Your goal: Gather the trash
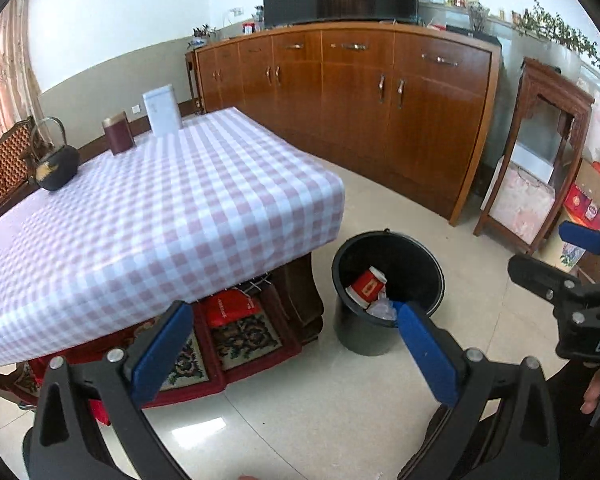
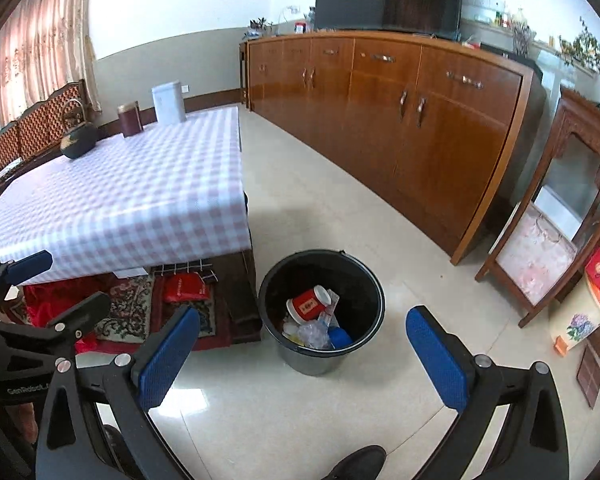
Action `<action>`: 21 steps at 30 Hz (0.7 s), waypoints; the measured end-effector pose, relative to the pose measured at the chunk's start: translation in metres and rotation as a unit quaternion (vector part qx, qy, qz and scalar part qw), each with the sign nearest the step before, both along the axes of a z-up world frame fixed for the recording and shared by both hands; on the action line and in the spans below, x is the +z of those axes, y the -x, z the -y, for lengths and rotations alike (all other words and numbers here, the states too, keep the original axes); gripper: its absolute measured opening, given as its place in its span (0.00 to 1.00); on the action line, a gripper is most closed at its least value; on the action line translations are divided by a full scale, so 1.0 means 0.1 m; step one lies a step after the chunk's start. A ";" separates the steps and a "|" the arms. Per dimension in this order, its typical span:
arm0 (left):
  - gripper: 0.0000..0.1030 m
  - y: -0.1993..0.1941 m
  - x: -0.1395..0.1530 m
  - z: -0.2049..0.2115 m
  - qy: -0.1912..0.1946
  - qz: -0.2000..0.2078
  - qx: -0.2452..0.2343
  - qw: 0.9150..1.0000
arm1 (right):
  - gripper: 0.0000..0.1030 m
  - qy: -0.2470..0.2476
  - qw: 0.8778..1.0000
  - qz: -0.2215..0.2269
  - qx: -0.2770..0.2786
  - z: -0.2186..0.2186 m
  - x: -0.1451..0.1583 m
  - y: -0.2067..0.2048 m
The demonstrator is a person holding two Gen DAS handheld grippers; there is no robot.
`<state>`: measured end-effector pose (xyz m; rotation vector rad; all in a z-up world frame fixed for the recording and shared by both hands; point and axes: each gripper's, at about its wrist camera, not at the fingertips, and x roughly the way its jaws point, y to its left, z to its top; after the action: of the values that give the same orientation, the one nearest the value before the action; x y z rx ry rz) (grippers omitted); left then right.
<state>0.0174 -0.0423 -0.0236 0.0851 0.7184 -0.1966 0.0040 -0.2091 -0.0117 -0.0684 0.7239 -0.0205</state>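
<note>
A black trash bucket (image 1: pixel 388 258) (image 2: pixel 320 268) stands on the tiled floor by the table's corner. Inside lie a red paper cup (image 1: pixel 367 283) (image 2: pixel 309 303), crumpled clear plastic (image 2: pixel 314 334) and a blue piece (image 2: pixel 340 336). My left gripper (image 1: pixel 292 312) is open and empty, held above the floor just short of the bucket. My right gripper (image 2: pixel 302 316) is open and empty, also above the floor in front of the bucket. The right gripper shows at the right edge of the left wrist view (image 1: pixel 548 256); the left gripper shows at the left edge of the right wrist view (image 2: pixel 72 284).
A table with a pink-checked cloth (image 1: pixel 160 208) (image 2: pixel 132 196) carries a dark teapot (image 1: pixel 54 166), a maroon tin (image 1: pixel 118 133) and a white box (image 1: pixel 162 110). A long wooden sideboard (image 1: pixel 360 100) lines the wall. A wooden stand (image 1: pixel 540 152) and boxes sit at the right. A rug (image 1: pixel 240 336) lies under the table.
</note>
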 end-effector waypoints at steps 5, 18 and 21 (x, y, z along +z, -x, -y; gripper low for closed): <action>1.00 0.17 0.23 -0.04 -0.002 0.028 0.006 1.000 | 1.00 0.002 1.000 0.018 0.002 -0.07 0.22 0.19; 1.00 0.54 0.58 -0.20 0.010 0.075 0.022 0.997 | 1.00 0.013 0.998 0.067 0.001 -0.16 0.62 0.56; 1.00 0.56 0.60 -0.23 0.015 0.079 0.025 0.996 | 1.00 0.008 0.997 0.072 0.001 -0.17 0.68 0.58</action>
<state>-0.0389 -0.0197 0.0364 0.0540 0.5590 -0.1500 -0.0535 -0.1921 0.0566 -0.0819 0.5789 -0.0295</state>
